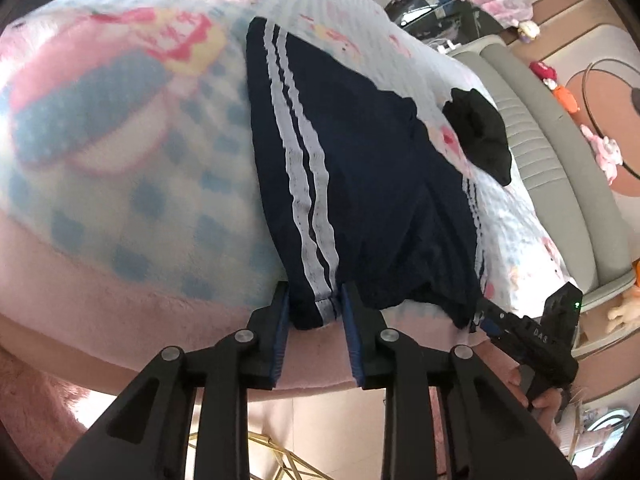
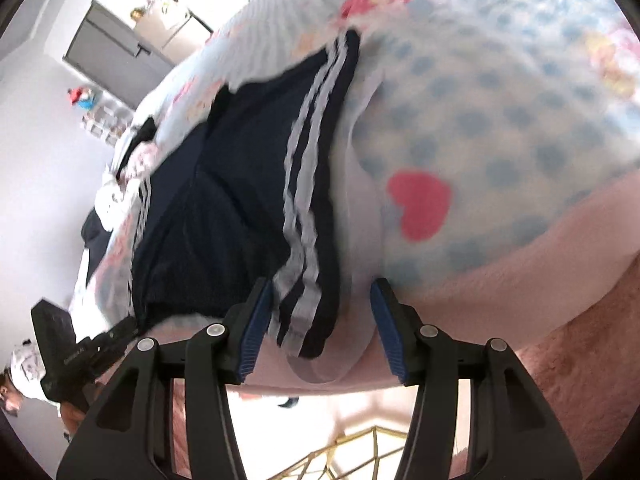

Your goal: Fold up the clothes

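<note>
Navy shorts [image 1: 360, 184] with twin white side stripes lie spread on a checked, heart-printed blanket [image 1: 120, 184] over a bed, their hem corners reaching the near edge where the blanket's pink border [image 1: 120, 320] rolls off toward the floor. The left gripper [image 1: 314, 320] has its blue-padded jaws set apart around one striped hem corner — the cloth sits in the gap, but the pads do not look pressed onto it. The right gripper [image 2: 320, 328] is likewise parted, wider, around the other striped corner [image 2: 300, 320] and a hump of pale blanket beside it (a close there might catch the bedding too).

Taking both corners at once appears meant to let the hem be lifted evenly and carried across the shorts toward the waistband. Whether this is the approach for a pinch or the letting-go after laying the shorts down, the pictures cannot settle.

Beyond the shorts lies open blanket — room for a fold away from the edge. A crumpled black garment [image 1: 480, 132] rests near the far side, close to a padded grey bed frame [image 1: 560, 184], well apart from both corners. Behind the grippers the bed drops off.
</note>
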`<state>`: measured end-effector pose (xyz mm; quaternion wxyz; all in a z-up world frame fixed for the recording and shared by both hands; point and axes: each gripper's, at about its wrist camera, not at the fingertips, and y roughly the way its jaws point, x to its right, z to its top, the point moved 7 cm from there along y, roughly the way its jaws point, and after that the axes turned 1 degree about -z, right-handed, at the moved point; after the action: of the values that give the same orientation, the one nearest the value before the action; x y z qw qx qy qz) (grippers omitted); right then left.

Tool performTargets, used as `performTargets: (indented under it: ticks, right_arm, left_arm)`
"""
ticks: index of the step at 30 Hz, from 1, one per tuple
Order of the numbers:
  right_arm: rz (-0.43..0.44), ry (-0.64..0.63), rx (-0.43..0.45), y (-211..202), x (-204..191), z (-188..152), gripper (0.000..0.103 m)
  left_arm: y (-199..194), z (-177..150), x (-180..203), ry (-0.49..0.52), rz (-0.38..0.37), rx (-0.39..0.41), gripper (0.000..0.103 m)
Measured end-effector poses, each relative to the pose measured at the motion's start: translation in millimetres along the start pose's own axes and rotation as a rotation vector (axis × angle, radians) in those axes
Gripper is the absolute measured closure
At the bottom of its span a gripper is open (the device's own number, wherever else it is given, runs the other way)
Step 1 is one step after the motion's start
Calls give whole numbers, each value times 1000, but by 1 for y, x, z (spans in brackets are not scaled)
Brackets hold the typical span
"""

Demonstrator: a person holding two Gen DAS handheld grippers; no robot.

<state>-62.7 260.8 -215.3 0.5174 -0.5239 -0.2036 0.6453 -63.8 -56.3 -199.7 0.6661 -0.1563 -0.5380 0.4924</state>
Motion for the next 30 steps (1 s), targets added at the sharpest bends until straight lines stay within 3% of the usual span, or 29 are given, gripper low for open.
performTargets:
  ticks: [2,5,7,9,13,14,18,23,26,28,30]
  right_arm:
    - [-56,-58,-10,4,-5,-3,54]
    - [-169,-142,-29,6,-5,-8,57]
    - [-174,-143,-30,3,-4,-8,57]
    - [-136,-110,-18,-2,-4,-6,57]
    - [26,-5,44,-17,-3,5,56]
    - [54,13,38,-16,-4,7,56]
    - [77,54,-8,0,-3,6,59]
    - [53,92,-56,20,1,1,66]
    - [-14,59,-56,23,-3,-2,66]
    - [-72,0,-55,22,-6,-5,66]
    - [-118,-63,-56,21,-10,-7,67]
  left_arm:
    - [-5,3,0,39,72,30,82]
    - [-10,1,2,104,158,10,82]
    - [-13,-1,2,105,166,4,82]
    - [-19,-2,2,81,116,15,82]
    - [-27,3,-2,-28,-73,40,80]
    - [-25,5,-3,-35,-84,36,78]
    - [-11,4,-5,-38,-53,-4,76]
    - [-4,-5,-10,-40,-37,-46,63]
    - [0,-5,-8,-33,-13,-40,63]
    - [0,-5,-5,-8,-3,-29,68]
    - [-2,-5,1,28,3,-14,89]
